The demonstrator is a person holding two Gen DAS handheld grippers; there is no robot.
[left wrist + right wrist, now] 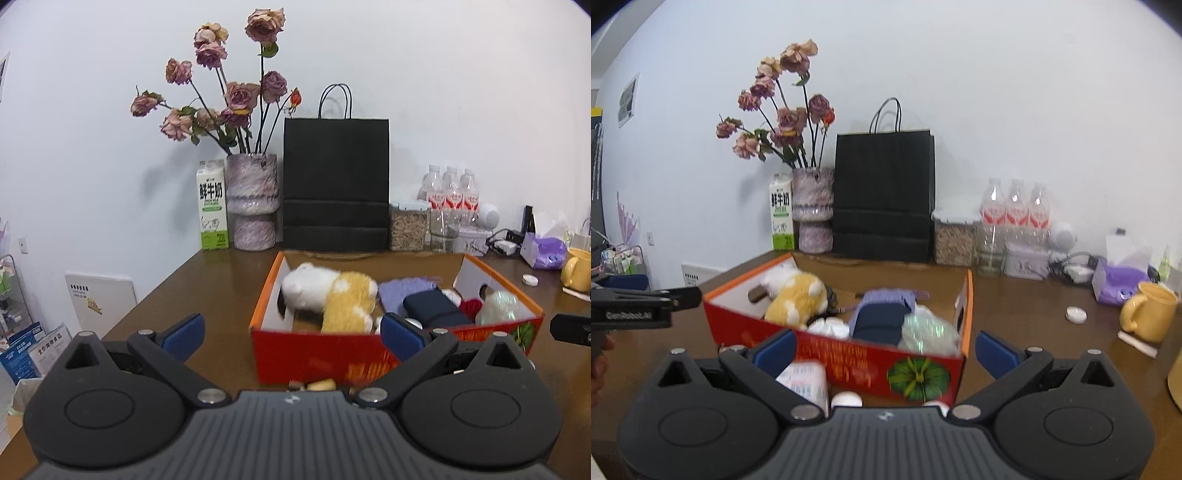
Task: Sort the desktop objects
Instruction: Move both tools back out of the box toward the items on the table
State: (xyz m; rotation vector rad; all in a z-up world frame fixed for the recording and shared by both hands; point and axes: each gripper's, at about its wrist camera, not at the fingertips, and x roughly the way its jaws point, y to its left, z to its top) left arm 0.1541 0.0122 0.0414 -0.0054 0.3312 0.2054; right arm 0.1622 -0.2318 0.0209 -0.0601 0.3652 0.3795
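A red cardboard box [317, 350] [857, 365] with an orange rim stands on the brown table. Inside lie a white and yellow plush toy [332, 295] [796, 295], a purple cloth [404, 290] [886, 297], a dark blue case [436, 306] [881, 323], a red ball [471, 306] and a pale shiny bundle [500, 306] [929, 330]. My left gripper [291, 332] is open in front of the box, nothing between its fingers. My right gripper [884, 349] is open too, near the box's front corner. A small white packet [805, 380] and white round bits [846, 398] lie just before the box.
At the back stand a milk carton [212, 206], a vase of dried roses [253, 203], a black paper bag [336, 184], a jar [408, 229] and water bottles [452, 192]. On the right are a yellow mug [1148, 312], a purple tissue pack [1115, 282] and a white cap [1076, 314].
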